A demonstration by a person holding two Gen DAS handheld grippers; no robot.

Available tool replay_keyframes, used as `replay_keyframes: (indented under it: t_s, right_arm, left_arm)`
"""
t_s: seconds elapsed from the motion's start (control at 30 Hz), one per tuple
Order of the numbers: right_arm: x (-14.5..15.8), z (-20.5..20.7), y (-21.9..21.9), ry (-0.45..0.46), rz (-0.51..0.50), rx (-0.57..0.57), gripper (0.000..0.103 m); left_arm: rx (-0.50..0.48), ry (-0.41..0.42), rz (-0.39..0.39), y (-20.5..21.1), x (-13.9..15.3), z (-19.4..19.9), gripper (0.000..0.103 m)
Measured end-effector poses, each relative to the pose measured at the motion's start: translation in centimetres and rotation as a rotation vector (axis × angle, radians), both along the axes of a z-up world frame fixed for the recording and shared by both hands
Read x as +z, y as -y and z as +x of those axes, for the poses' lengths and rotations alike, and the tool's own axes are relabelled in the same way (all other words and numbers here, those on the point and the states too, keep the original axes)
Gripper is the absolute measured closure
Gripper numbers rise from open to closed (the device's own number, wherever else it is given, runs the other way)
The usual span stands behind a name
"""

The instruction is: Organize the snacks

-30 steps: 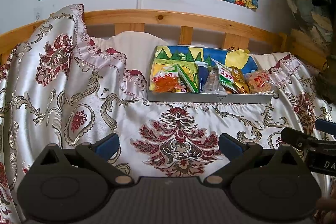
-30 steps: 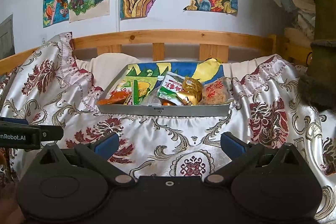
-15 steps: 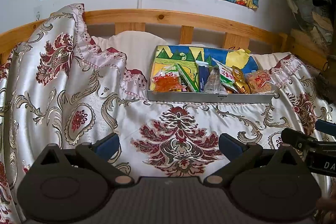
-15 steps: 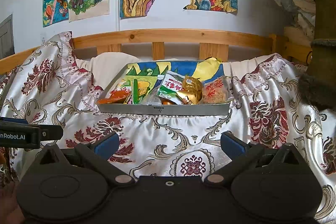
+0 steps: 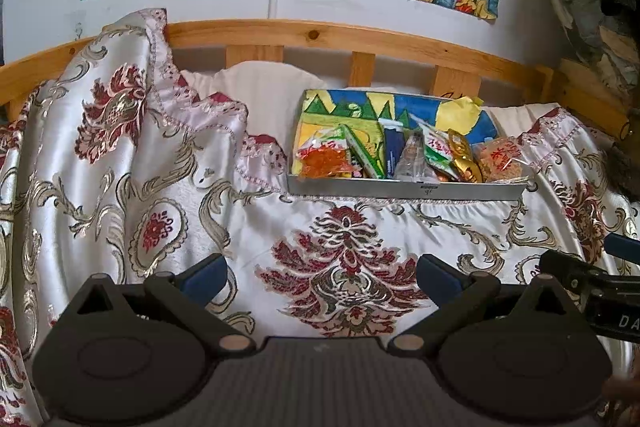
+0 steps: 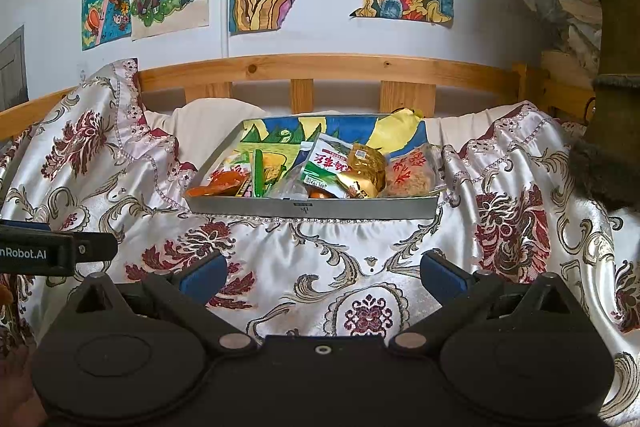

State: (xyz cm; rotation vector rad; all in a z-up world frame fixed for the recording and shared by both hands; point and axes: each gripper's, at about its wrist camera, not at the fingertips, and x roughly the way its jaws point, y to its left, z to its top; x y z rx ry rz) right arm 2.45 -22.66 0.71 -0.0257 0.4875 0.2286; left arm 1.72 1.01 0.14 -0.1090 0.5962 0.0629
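Your left claw (image 5: 322,277) stands wide with nothing between its blue pads, and your right claw (image 6: 322,277) is just as wide and just as bare; each hangs low over the patterned satin cover (image 5: 344,247) of the bed. Across the last second almost nothing has shifted: both claws sit where they were, equally spread, and the view ahead is the same. Ahead of both claws, well apart from them, the metal tray (image 6: 312,207) rests on the cover near the wooden bed rail (image 6: 320,67). All the snacks you can see lie inside it, bunched along the near wall: an orange packet (image 5: 326,159) to the left, a green-and-white packet (image 6: 326,163) and a gold wrapper (image 6: 364,173) in the middle, a clear bag with red print (image 6: 412,173) to the right. That stillness tells you little; snacks heaped in the tray fit either a pile awaiting sorting or a gathering already finished.
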Motion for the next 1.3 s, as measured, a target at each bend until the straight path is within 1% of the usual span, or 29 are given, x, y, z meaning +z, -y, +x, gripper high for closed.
replay_keyframes:
  t_s: [0.1, 0.23, 0.53, 1.1, 1.3]
  right_arm:
    - [-0.04, -0.03, 0.00, 0.000, -0.001, 0.000, 0.001]
    - [-0.05, -0.03, -0.02, -0.001, -0.001, 0.000, 0.001]
    - [-0.07, -0.03, -0.05, -0.002, -0.001, -0.001, 0.001]
    - [-0.07, -0.03, -0.14, -0.004, -0.003, -0.001, 0.001]
    - [-0.57, -0.33, -0.20, -0.008, -0.006, 0.002, 0.001]
  left_arm:
    - [0.012, -0.028, -0.017, -0.37, -0.27, 0.20, 0.000]
    - [0.031, -0.051, -0.019, -0.64, -0.47, 0.30, 0.000]
    - [0.046, -0.062, -0.015, -0.73, -0.52, 0.28, 0.000]
    - [0.033, -0.081, -0.041, -0.80, -0.72, 0.31, 0.000]
    - [0.031, -0.083, -0.043, -0.77, -0.73, 0.34, 0.001]
